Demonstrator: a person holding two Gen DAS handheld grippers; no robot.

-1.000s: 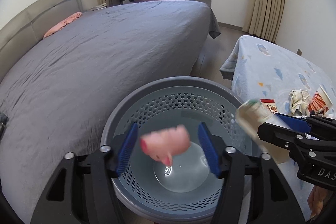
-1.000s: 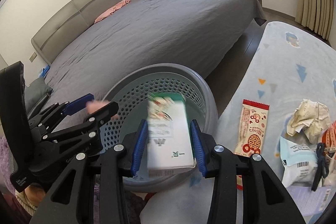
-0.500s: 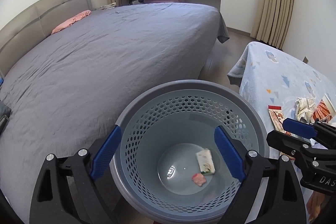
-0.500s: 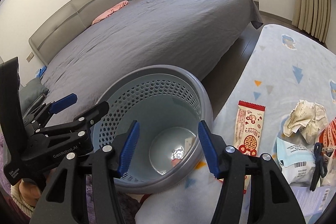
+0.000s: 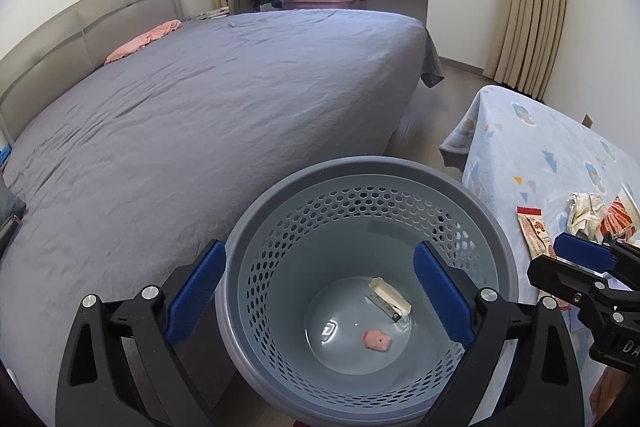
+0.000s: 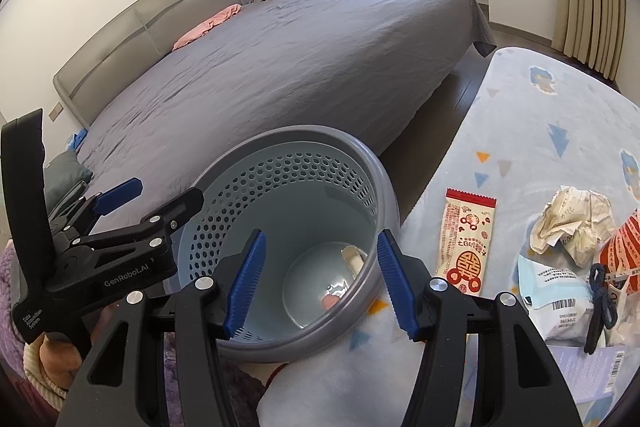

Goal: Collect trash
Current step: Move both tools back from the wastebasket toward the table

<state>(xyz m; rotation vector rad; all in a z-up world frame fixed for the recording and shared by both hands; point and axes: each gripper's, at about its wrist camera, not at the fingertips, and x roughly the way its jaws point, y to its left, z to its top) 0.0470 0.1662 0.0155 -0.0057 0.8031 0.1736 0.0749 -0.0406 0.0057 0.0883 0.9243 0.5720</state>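
Vs 1 s ago: the pink wad (image 5: pixel 376 340) was in the air between the left claw's pads and the small carton (image 5: pixel 389 300) sat gripped in the right claw; both now lie on the floor of the grey perforated waste basket (image 5: pixel 362 171), carton just beyond the wad, close but apart.

Left claw (image 5: pixel 318 297): jaws opening, v. wide, nothing between the pads, hovering over the basket mouth.

Right claw (image 6: pixel 321 285): about half open, nothing held, touching nothing, pads over the basket's near rim.

Trash not yet collected lies on the table (image 6: pixel 532 115), on its blue patterned cloth, right of the basket: red-and-cream snack wrapper (image 6: pixel 466 241), crumpled paper (image 6: pixel 572 227), red-orange wrapper (image 6: pixel 624 247), white packet w/ barcode (image 6: pixel 560 303), w/ a dark hair tie (image 6: pixel 600 311) lying over it.
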